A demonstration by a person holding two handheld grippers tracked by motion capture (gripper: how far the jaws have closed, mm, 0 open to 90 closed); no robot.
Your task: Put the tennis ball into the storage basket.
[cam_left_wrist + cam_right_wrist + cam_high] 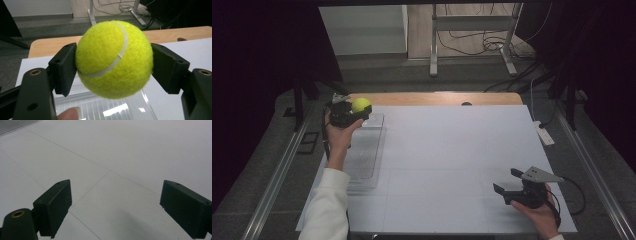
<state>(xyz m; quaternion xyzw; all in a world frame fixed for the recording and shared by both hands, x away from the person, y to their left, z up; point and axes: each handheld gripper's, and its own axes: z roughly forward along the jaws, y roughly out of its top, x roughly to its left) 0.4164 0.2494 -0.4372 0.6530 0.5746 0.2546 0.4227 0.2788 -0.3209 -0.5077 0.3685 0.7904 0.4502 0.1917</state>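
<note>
- Two hand-held grippers were at a white-topped desk with a wooden far edge, one in each of a person's hands.
- The left hand-held gripper, black with two jaws, was at the far left of the desk, held up by a left hand whose arm wore a white sleeve.
- Its jaws were clamped on a fuzzy yellow-green tennis ball with a white seam; in the left gripper view each black jaw pad pressed against one side of the ball, and the ball was off the desk surface.
- A clear ridged plastic tray lay flat on the left part of the desk, and the gripped ball was over or just beyond its far end; in the left gripper view the tray's shiny ribbed surface showed below the ball.
- A fingertip showed at the bottom edge of the left gripper view.
- The right hand-held gripper, black with a grey three-cornered plate on top, was low at the near right of the desk, held by the right hand, well apart from the ball.
- Its jaws stood wide apart with nothing between them; in the right gripper view they framed bare white desk surface crossed by thin lines.
</note>
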